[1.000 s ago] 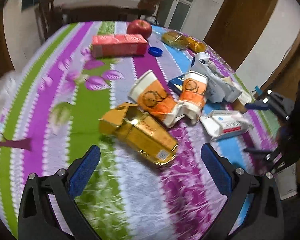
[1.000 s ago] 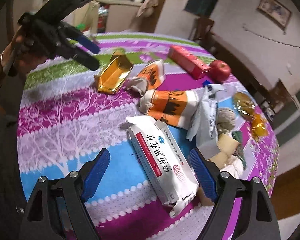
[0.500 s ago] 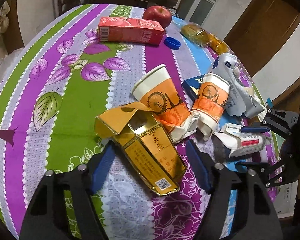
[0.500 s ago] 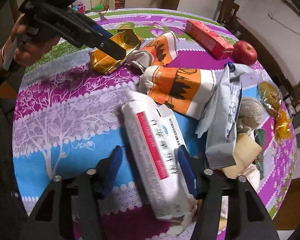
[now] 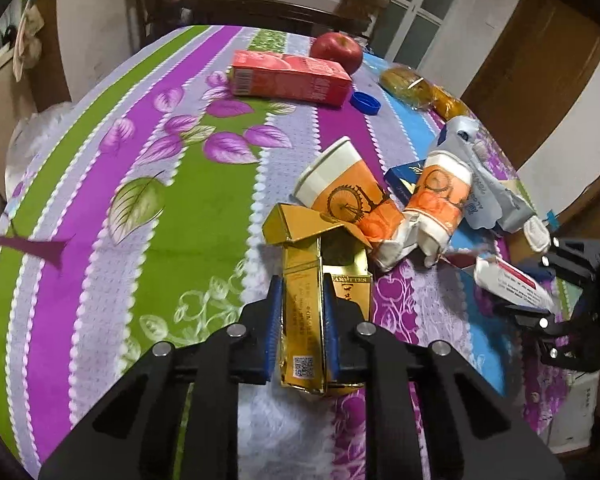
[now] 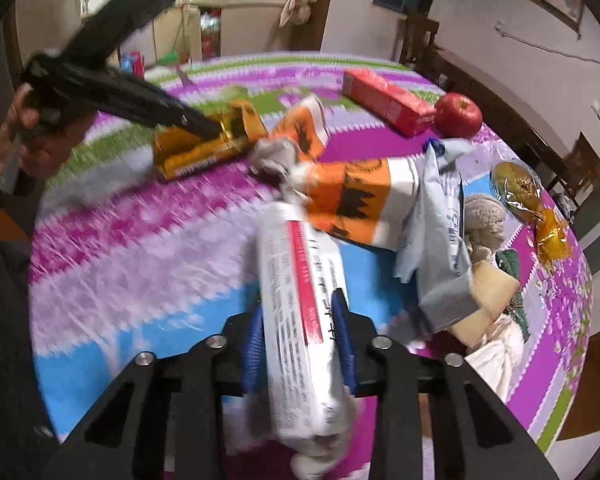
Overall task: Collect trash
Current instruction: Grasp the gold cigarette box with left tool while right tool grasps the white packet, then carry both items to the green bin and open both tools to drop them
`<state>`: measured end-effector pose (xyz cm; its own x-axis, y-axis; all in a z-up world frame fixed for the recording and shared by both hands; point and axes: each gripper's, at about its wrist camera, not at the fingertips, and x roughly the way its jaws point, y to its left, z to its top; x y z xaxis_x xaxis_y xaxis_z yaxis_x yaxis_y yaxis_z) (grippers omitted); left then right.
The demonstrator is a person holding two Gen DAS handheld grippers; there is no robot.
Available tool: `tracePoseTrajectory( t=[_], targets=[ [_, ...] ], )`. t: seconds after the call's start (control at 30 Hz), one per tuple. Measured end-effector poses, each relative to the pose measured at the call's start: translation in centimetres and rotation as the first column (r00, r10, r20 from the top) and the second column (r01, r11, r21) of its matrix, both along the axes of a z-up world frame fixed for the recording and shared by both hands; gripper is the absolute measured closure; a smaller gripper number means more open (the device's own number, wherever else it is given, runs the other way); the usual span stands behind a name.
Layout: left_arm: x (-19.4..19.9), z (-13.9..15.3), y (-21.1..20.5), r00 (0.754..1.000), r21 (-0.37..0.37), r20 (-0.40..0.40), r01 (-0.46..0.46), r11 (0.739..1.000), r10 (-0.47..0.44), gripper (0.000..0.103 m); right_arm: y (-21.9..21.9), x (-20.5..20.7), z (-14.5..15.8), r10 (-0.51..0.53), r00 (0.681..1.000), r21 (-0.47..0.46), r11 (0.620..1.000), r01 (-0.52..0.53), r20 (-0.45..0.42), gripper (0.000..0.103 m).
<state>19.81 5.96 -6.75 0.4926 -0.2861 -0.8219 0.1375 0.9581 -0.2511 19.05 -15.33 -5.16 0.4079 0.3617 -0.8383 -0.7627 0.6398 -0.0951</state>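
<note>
While both grippers are working over the striped bench [image 5: 204, 184], the left gripper [image 5: 302, 312] is clamping its blue pads onto the gold carton [image 5: 312, 308], the jaws having just been closing until they are pressing its sides flat. Carton's open flap end is pointing away toward the two orange paper cups [image 5: 352, 196], which are lying on their sides, touching one another at their crumpled ends. From the right wrist view the carton is tilting, its near end off the cloth.

The right gripper [image 6: 300, 328] is pinching the white packet with a red stripe [image 6: 300, 280], the jaws having just been closing on it too; the packet is sticking out past the pads at both ends and sagging below them. Much of this view is smeared by motion blur.

A hand [image 6: 40, 140] is gripping the left tool's handle at the left edge of the right wrist view.

Farther back on the bench, a red carton [image 5: 288, 80] is lying flat, a red apple [image 5: 336, 50] just behind it and a blue bottle cap [image 5: 365, 102] beside its end. A grey-blue plastic wrapper [image 5: 484, 184] is draping beside the second cup, and bagged bread [image 5: 412, 88] is sitting near the far edge.
</note>
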Motion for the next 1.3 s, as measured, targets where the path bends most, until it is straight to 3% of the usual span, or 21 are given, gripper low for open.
tracePoseTrajectory(
  t=[0.2, 0.37, 0.53, 0.7, 0.8, 0.93, 1.1, 1.3],
  targets=[
    [-1.7, 1.1, 0.9, 0.998, 0.061, 0.046, -0.033, 0.998, 0.030, 0.085, 0.7, -3.2, 2.8, -0.031, 0.999, 0.134, 0.991, 0.027, 0.028, 0.073],
    [-2.9, 3.7, 0.9, 0.992, 0.109, 0.123, -0.055, 0.992, 0.042, 0.085, 0.2, -5.5, 6.3, -0.076, 0.997, 0.304, 0.950, 0.068, 0.015, 0.073],
    [-2.9, 8.1, -2.4, 0.971, 0.140, 0.232, 0.017, 0.990, -0.050, 0.085, -3.9, -6.4, 10.5, -0.195, 0.981, 0.434, 0.884, 0.173, 0.008, 0.073],
    [-2.2, 10.6, -8.3, 0.935, 0.187, 0.307, 0.122, 0.975, -0.176, 0.085, -9.1, -7.6, 13.0, -0.370, 0.928, 0.438, 0.841, 0.317, 0.040, 0.073],
    [-2.0, 11.8, -12.5, 0.908, 0.206, 0.331, 0.197, 0.959, -0.258, 0.085, -12.3, -8.9, 14.0, -0.470, 0.881, 0.424, 0.810, 0.406, 0.053, 0.073],
    [-1.9, 13.1, -19.7, 0.848, 0.246, 0.364, 0.311, 0.918, -0.384, 0.085, -17.0, -11.1, 15.1, -0.591, 0.803, 0.392, 0.759, 0.519, 0.081, 0.073],
    [-2.0, 13.6, -27.7, 0.777, 0.289, 0.380, 0.416, 0.862, -0.502, 0.085, -24.1, -13.4, 15.8, -0.744, 0.662, 0.345, 0.647, 0.680, 0.091, 0.073],
    [-3.7, 13.2, -37.8, 0.672, 0.336, 0.370, 0.546, 0.767, -0.641, 0.085, -32.7, -16.3, 15.6, -0.873, 0.482, 0.282, 0.480, 0.831, 0.066, 0.073]
  ],
)
